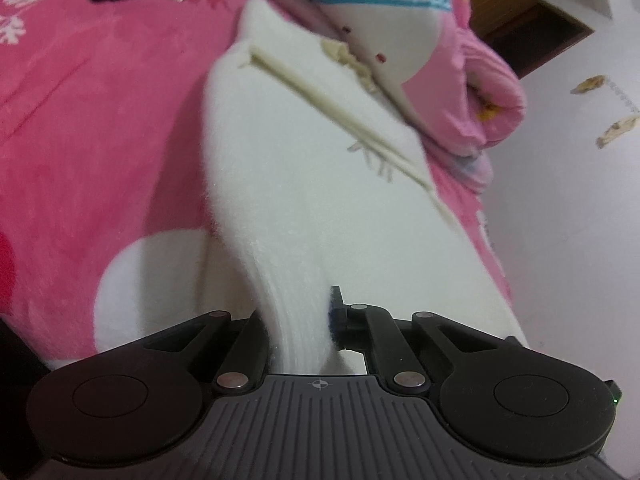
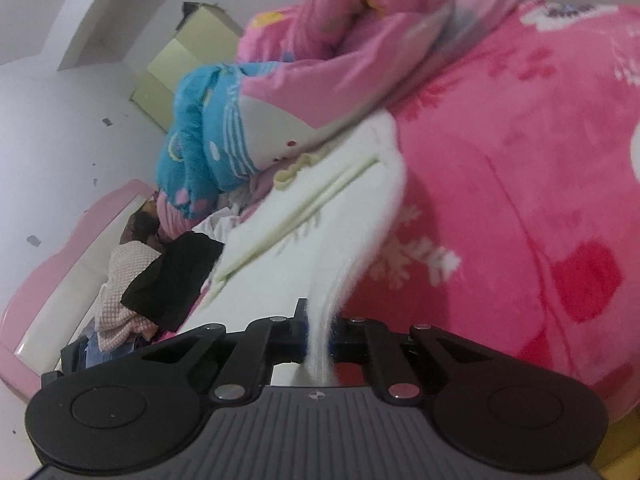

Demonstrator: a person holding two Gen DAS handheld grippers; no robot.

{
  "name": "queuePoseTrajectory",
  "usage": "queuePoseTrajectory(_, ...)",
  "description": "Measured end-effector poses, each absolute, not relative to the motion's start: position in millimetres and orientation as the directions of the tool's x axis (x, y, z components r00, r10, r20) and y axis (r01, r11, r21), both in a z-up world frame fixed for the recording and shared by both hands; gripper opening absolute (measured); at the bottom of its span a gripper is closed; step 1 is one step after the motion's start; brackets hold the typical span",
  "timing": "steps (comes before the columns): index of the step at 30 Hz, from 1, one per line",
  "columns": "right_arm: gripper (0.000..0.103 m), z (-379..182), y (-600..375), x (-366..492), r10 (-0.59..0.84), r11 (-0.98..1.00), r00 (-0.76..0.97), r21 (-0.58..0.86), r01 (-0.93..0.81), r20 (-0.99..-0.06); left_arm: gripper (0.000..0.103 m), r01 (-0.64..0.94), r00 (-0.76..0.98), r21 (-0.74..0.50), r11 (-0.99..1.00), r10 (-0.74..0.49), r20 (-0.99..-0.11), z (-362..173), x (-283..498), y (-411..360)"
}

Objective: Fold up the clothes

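Pretty early days here imo. Left tool (image 1: 298, 320) and right tool (image 2: 320, 340) are each pinched tight on an edge of the fuzzy white fleece garment with cream trim (image 1: 304, 168), which stretches over the pink snowflake-print blanket on the bed (image 1: 100, 140). No finished fold shows yet, and a heap of other clothes (image 2: 132, 280) waits.

1 white garment (image 1: 304, 184), 1 pink blanket (image 1: 100, 140), 2 grippers (image 1: 300, 320) (image 2: 320, 336), 1 blue plush (image 2: 208, 132).
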State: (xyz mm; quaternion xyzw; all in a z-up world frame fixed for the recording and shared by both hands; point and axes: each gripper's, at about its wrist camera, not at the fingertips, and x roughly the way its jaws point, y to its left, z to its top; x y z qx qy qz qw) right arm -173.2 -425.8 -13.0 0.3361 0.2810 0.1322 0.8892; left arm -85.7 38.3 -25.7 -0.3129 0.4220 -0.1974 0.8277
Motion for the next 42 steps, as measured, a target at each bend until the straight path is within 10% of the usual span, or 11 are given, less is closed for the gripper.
queuePoseTrajectory(42,0.008,37.8,-396.7,-293.5,0.374,0.838,0.83,0.534,-0.112,-0.414,0.003,0.272,0.515,-0.701,0.66,-0.715,-0.473,18.8,-172.5,51.0)
